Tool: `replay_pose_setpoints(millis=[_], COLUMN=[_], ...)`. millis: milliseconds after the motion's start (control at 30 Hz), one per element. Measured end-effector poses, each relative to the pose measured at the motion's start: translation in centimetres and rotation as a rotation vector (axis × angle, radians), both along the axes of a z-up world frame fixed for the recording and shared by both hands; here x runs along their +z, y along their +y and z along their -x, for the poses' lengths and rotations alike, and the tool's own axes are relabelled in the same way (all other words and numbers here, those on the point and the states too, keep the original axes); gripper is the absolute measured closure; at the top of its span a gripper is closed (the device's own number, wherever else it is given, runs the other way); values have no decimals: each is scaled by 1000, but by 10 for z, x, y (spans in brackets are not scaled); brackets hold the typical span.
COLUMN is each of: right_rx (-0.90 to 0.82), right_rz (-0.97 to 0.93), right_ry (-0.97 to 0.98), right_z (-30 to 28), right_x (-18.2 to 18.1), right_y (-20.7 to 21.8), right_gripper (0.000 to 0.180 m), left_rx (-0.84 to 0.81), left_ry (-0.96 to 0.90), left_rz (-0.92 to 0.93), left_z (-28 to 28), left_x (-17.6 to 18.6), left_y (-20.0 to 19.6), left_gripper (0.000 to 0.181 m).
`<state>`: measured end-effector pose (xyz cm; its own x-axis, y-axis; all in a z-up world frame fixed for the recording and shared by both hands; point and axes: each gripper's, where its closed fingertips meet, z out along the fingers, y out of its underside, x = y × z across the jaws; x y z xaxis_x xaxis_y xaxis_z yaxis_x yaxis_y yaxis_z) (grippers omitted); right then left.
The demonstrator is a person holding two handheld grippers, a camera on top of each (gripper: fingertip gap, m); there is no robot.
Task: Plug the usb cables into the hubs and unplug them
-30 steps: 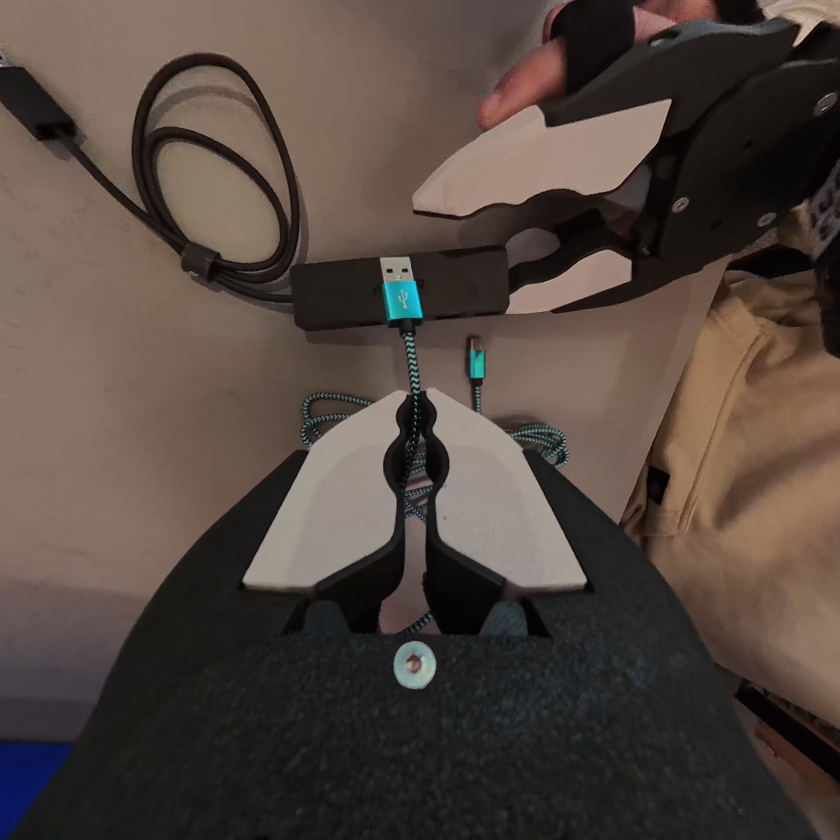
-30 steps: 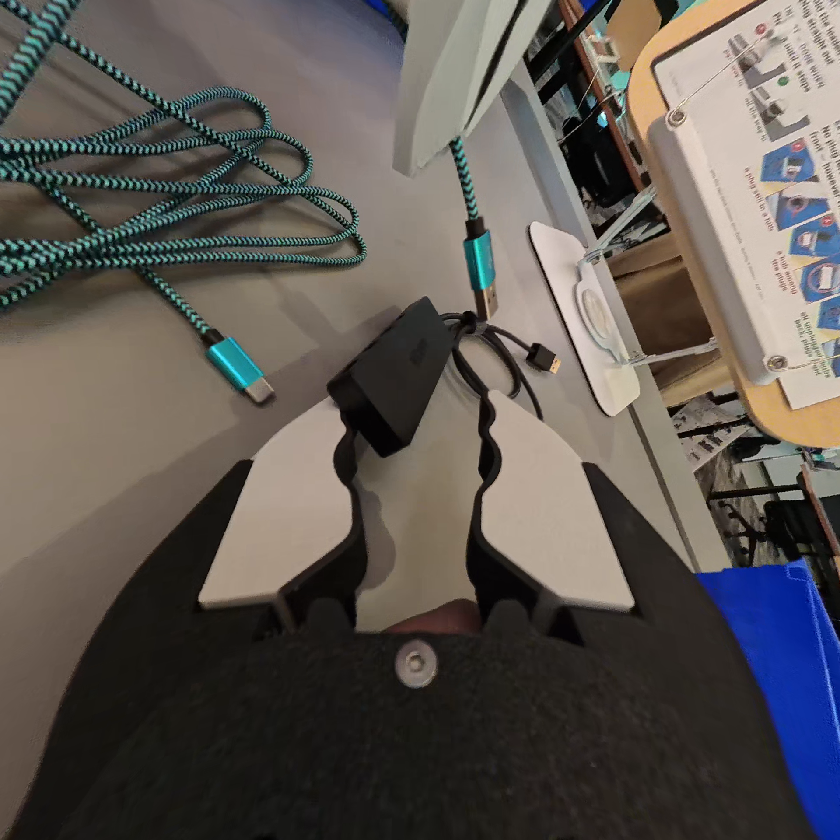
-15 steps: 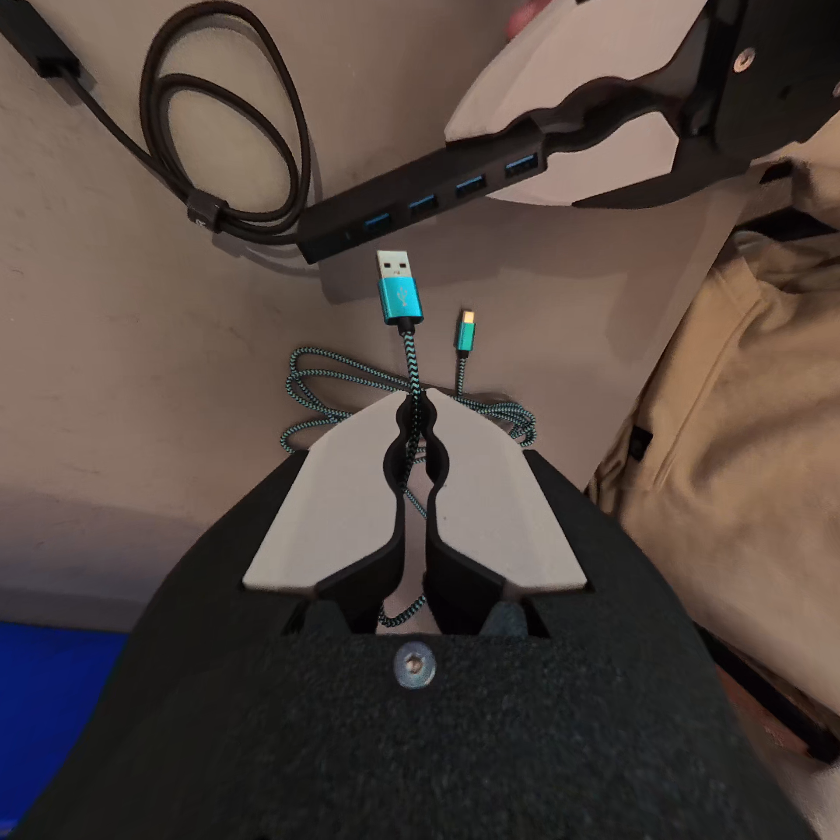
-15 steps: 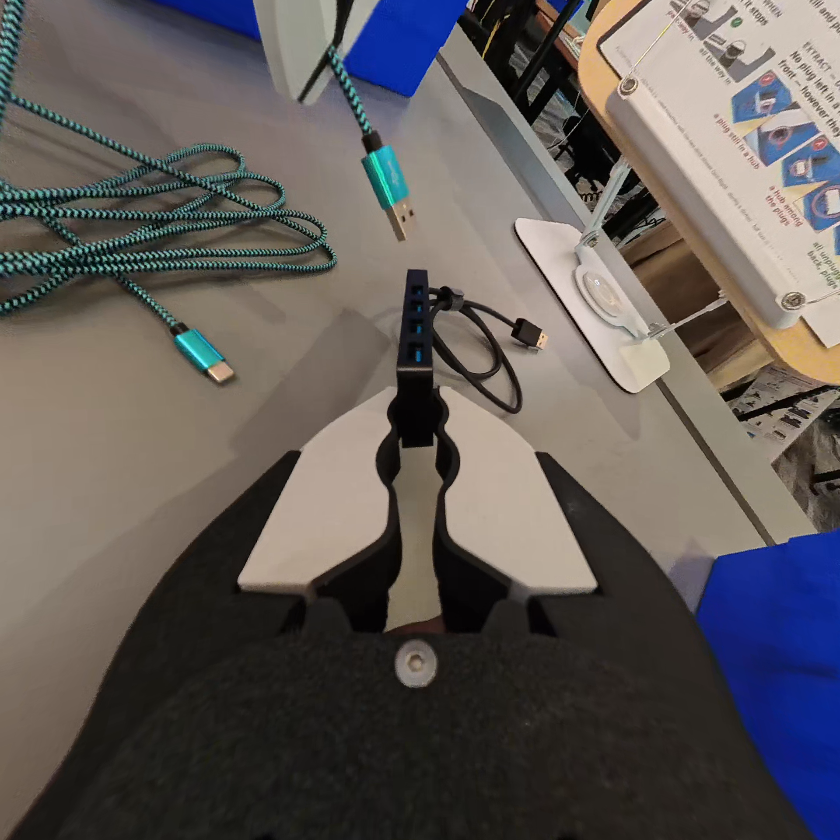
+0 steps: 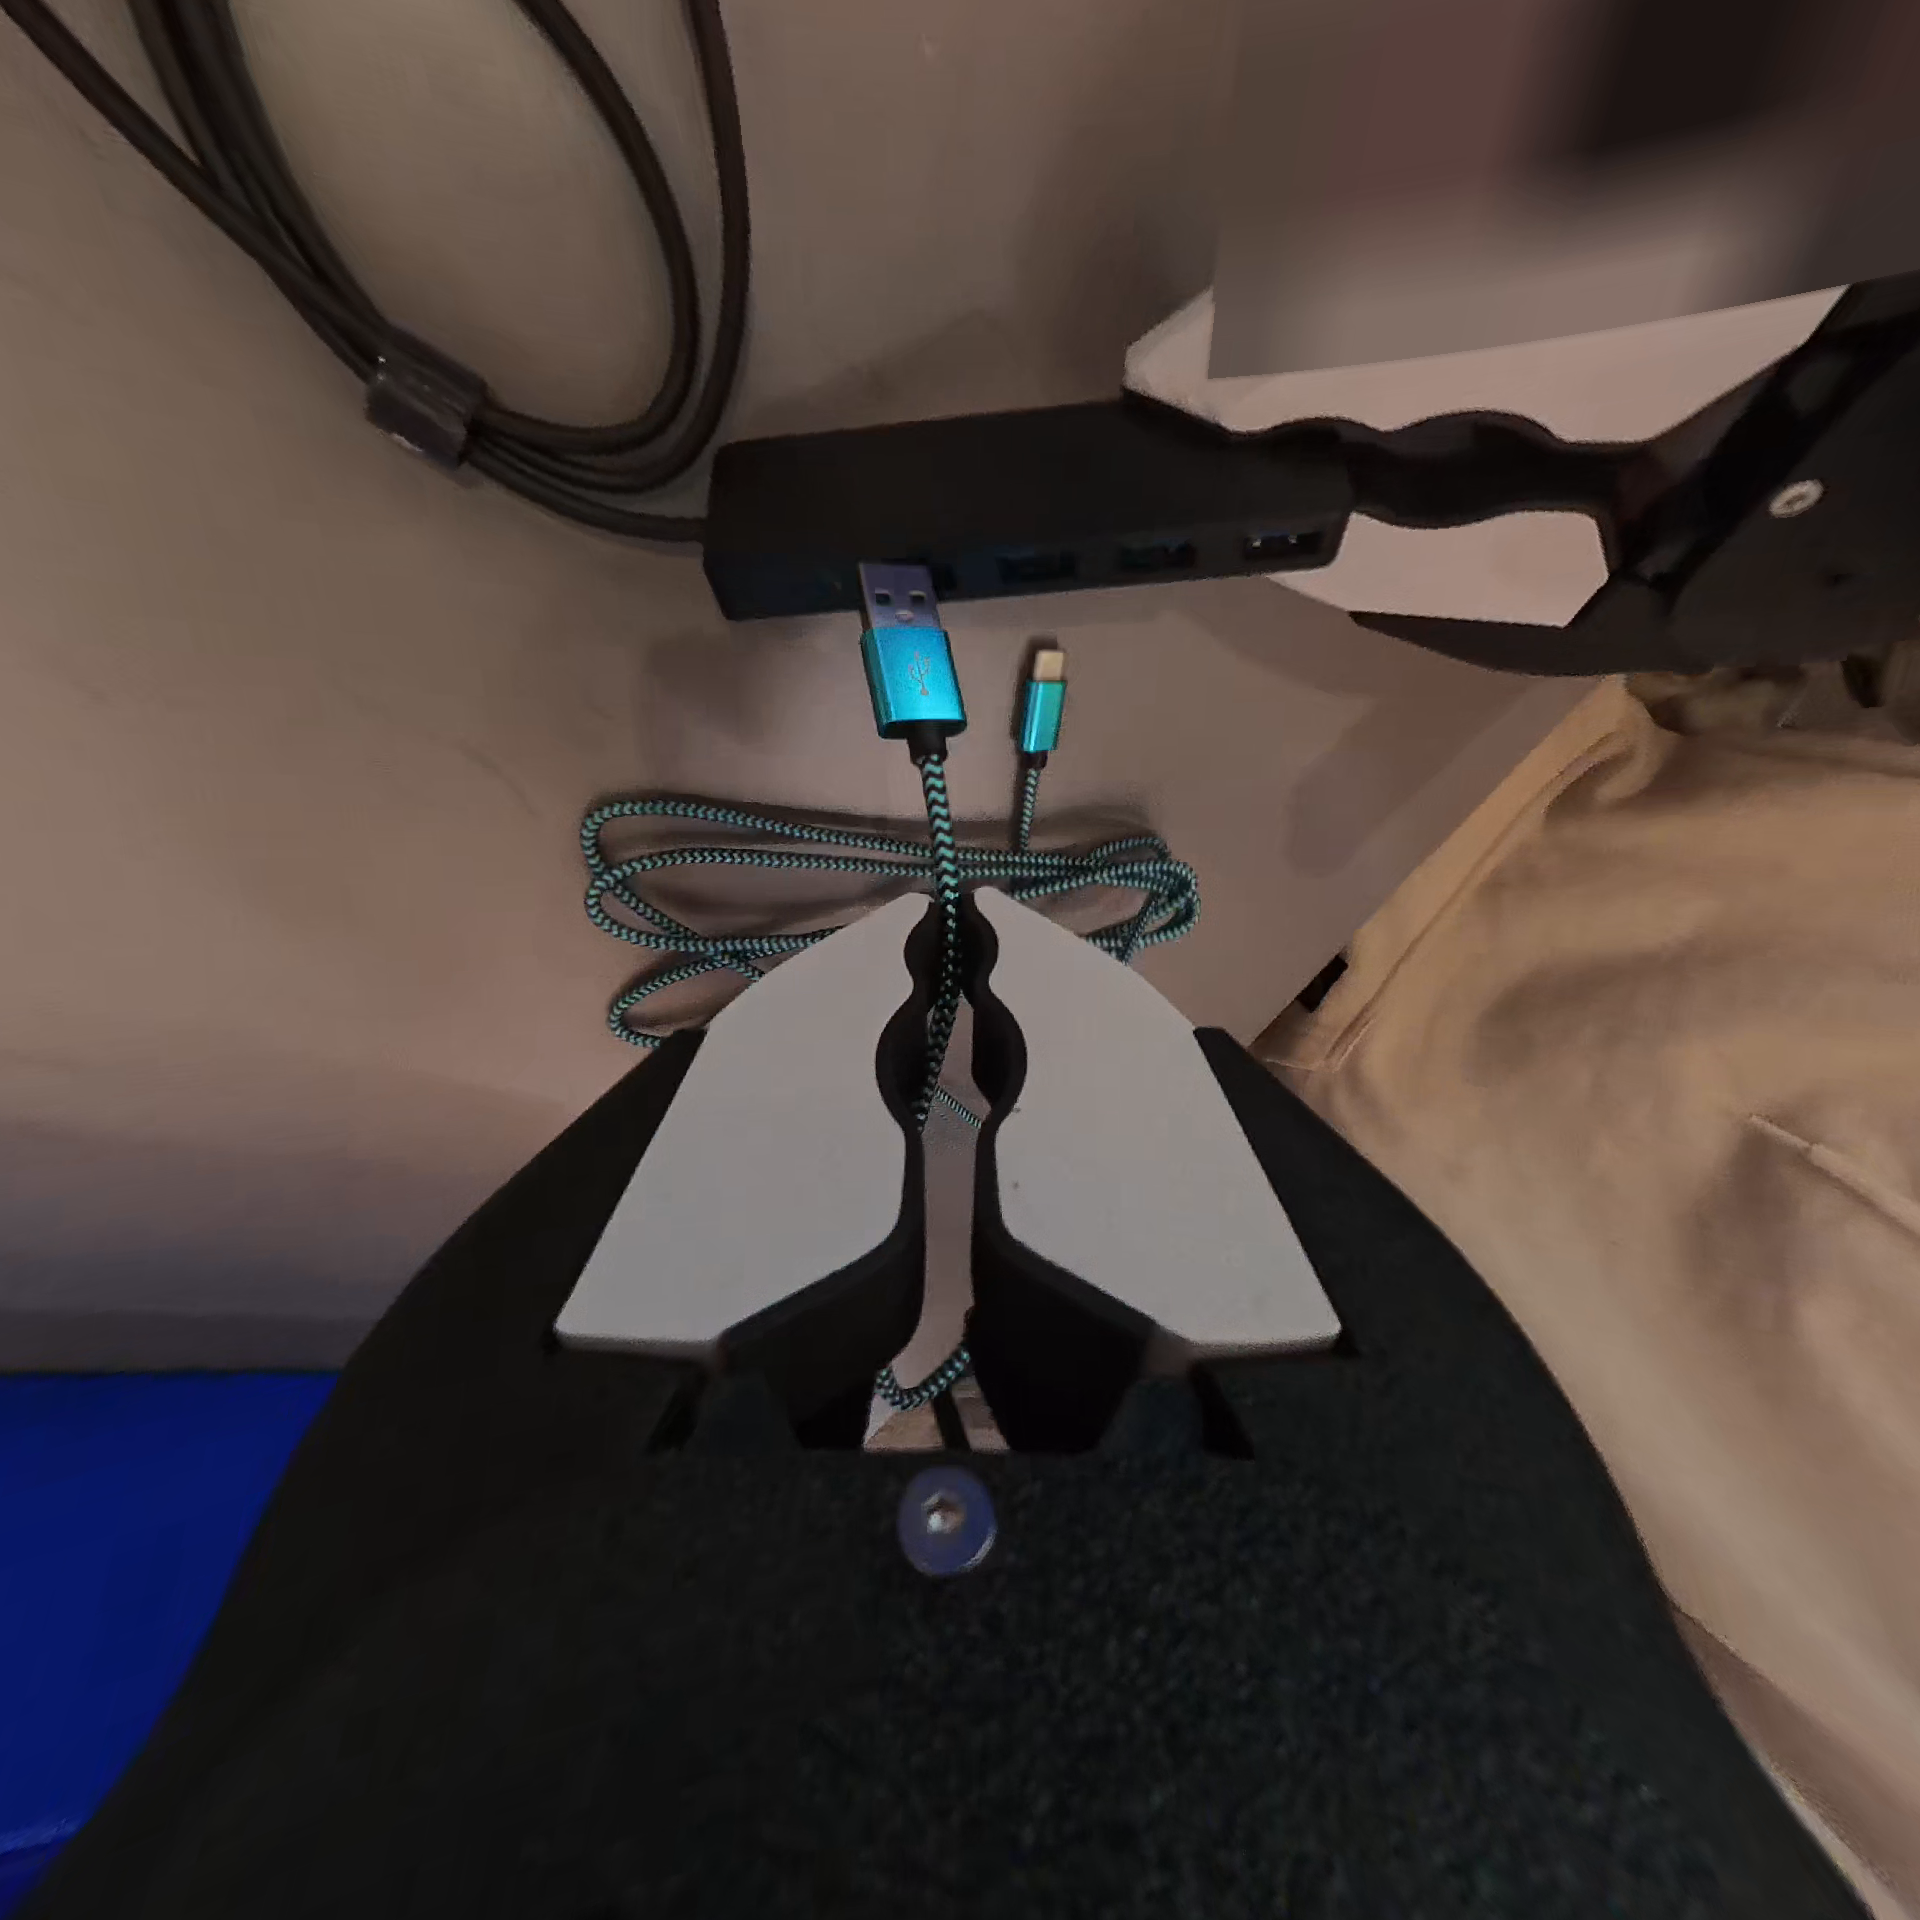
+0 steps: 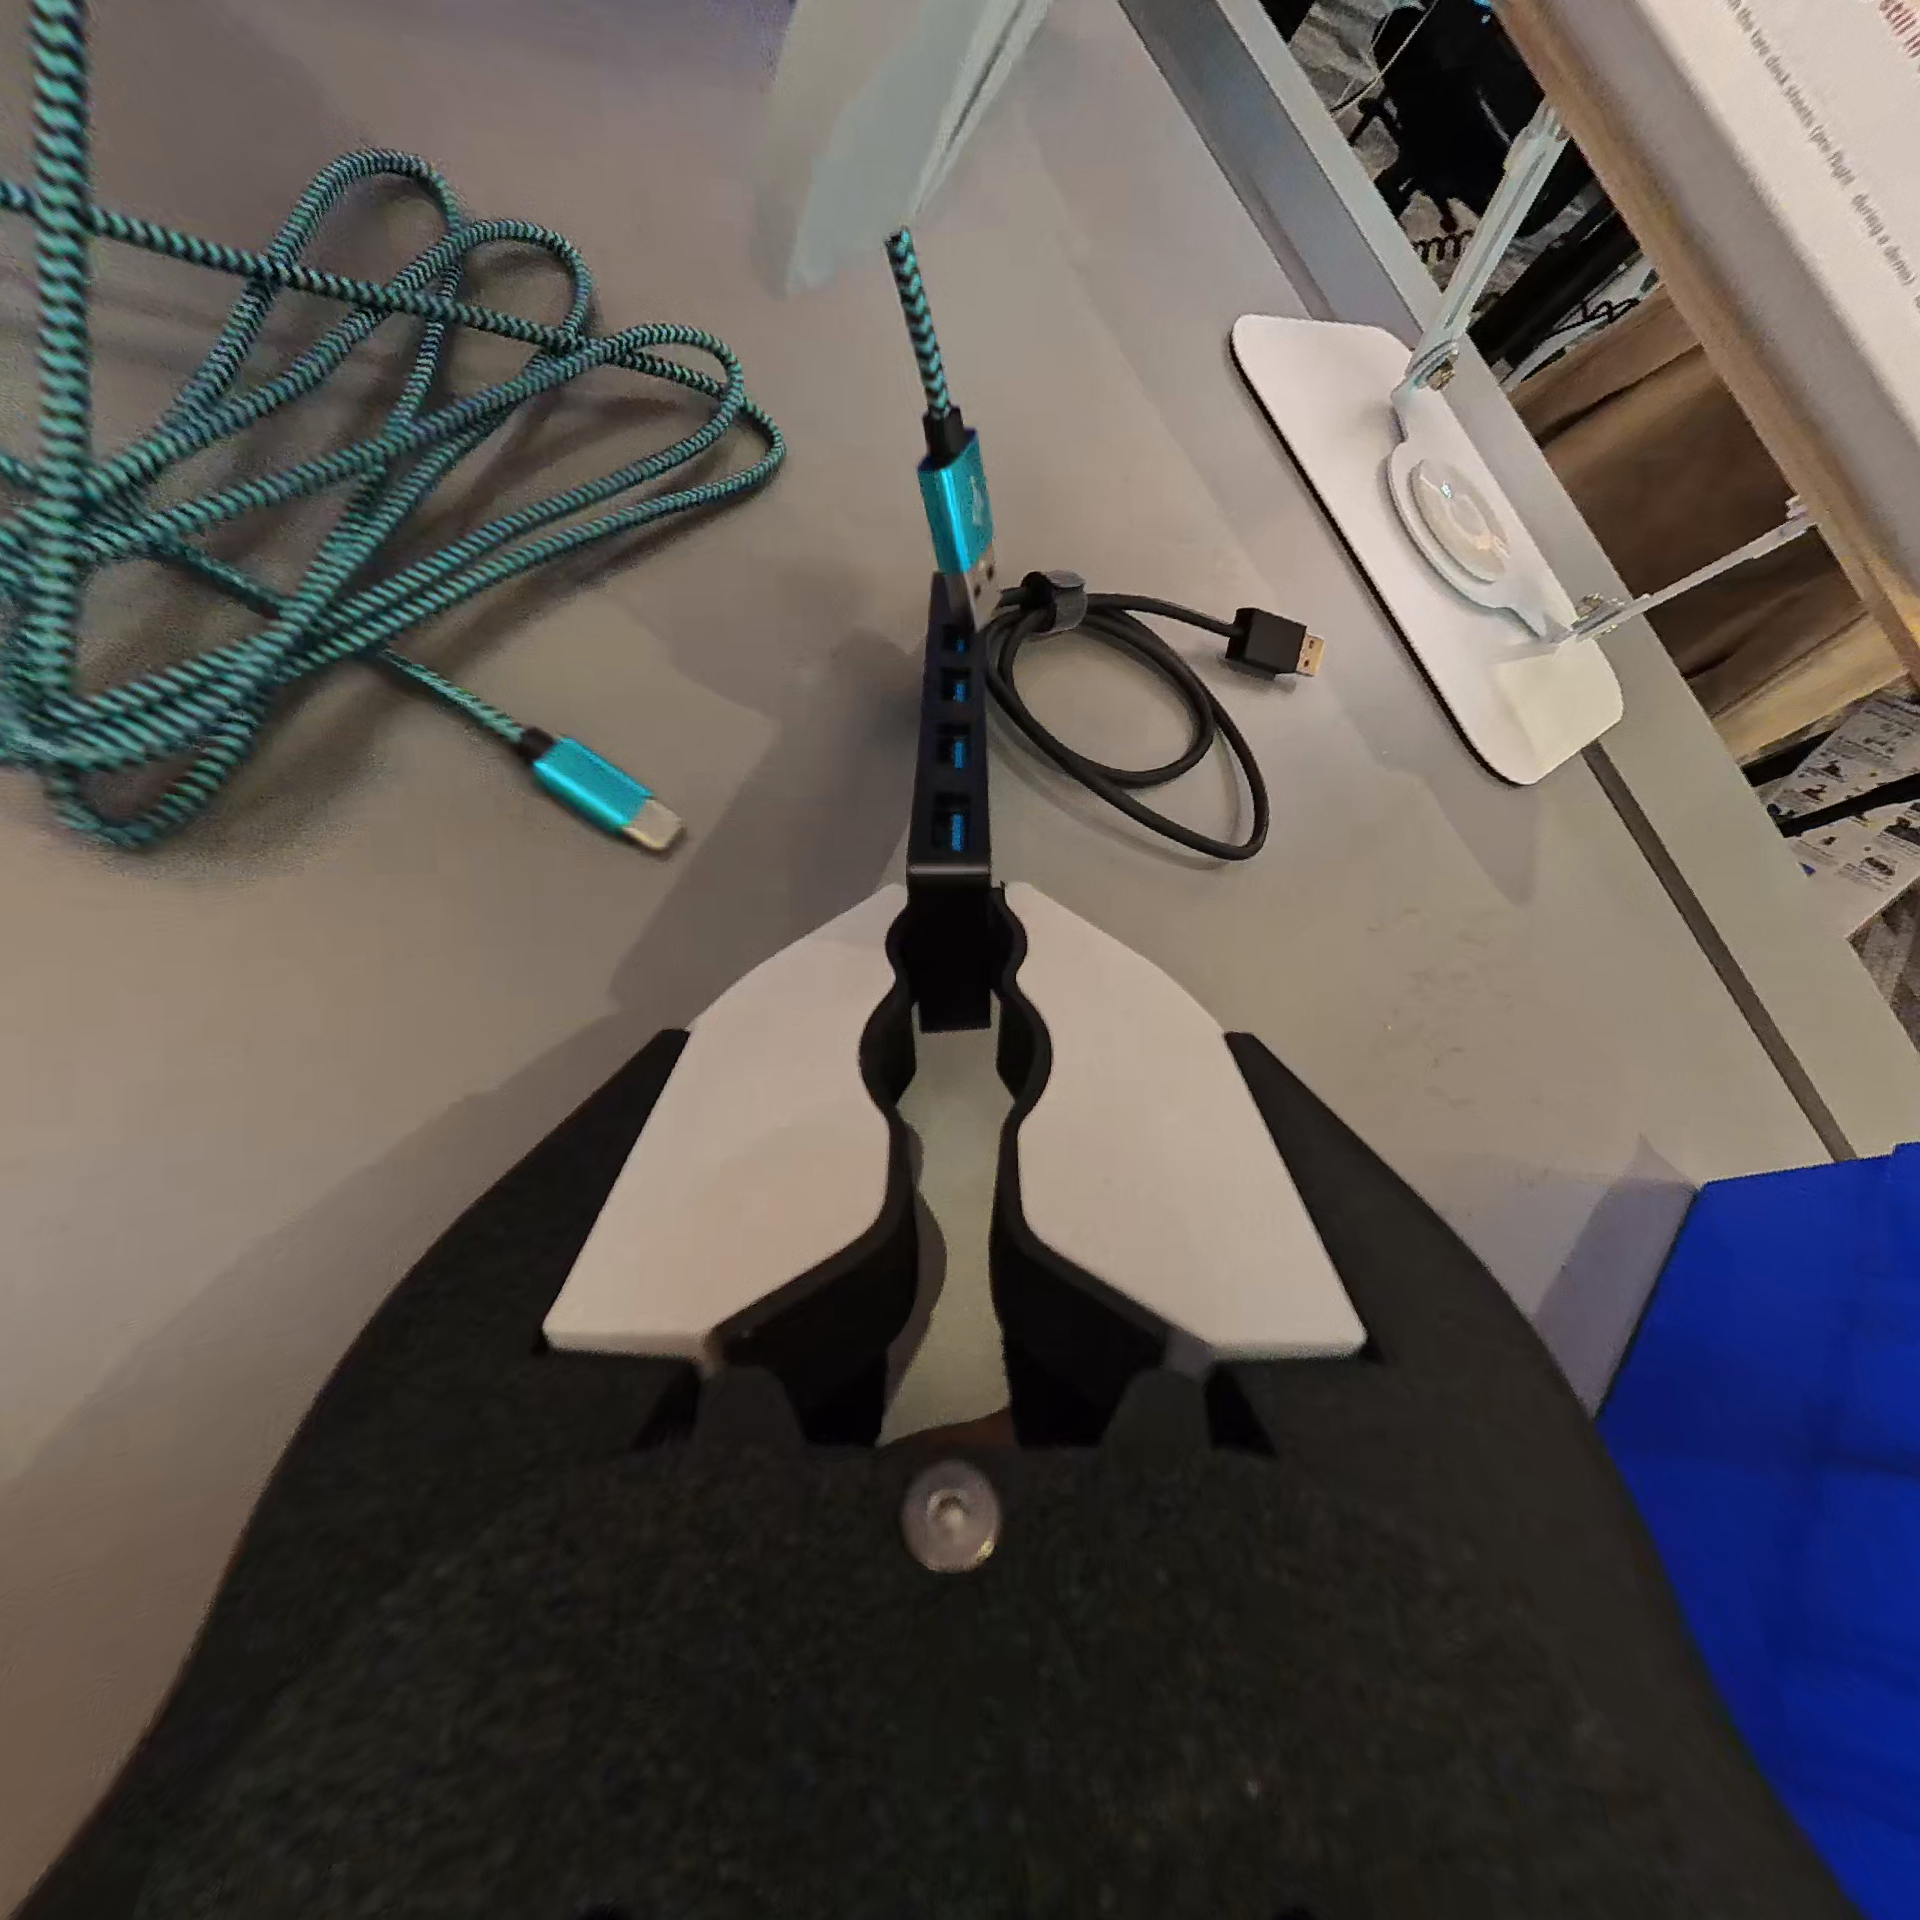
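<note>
The left gripper [image 5: 951, 914] is closed down to a narrow slit on the braided teal-and-black cable [image 5: 940, 831], pinching it a short way behind the USB-A plug [image 5: 911, 665]. The right gripper [image 6: 951, 914] is closed on one end of the black hub [image 6: 948, 769], which juts forward from its fingers, clear of the grey table [image 6: 312, 1039].

Taking the hub as landmark: the plug's metal tip sits at the mouth of the port farthest from the right gripper, nearest the hub's own black lead [image 6: 1132, 727]. Whether the tip has entered cannot be told; the plug leans slightly off the port axis.

To perform the insertion well:
- Square the plug to the port face before pushing.
- Push along the port axis in a straight line. The grip is on flexible cable, not on the rigid shell, so the braid may buckle under load.
- Brace the hub firmly against the push.

Materials: the hub is a slim matte plastic bar with four blue-lined ports in a row. The plug shell is smooth teal metal. The cable's slack lies in loose loops on the table beside the hub, ending in a smaller teal connector [image 6: 608, 790].
</note>
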<state>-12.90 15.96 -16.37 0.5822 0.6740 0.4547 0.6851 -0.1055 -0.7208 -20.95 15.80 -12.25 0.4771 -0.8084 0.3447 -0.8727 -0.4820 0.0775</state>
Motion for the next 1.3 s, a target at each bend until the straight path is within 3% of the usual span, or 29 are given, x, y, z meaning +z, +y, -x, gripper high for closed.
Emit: replay_pose_setpoints(millis=[333, 867, 1300], right_rx=[-21, -25, -5], right_rz=[-5, -43, -71], right_ry=[-31, -54, -62], right_z=[-4, -4, -4], right_x=[-3, -1, 1], right_y=[3, 3, 2], right_gripper=[169, 169, 169], left_rx=[47, 286, 357], left_ry=[-6, -160, -196], left_rz=[69, 279, 249], left_z=[-4, -18, -15], left_x=[-2, -5, -3], left_y=[-5, -22, -6], left_gripper=[179, 180, 179])
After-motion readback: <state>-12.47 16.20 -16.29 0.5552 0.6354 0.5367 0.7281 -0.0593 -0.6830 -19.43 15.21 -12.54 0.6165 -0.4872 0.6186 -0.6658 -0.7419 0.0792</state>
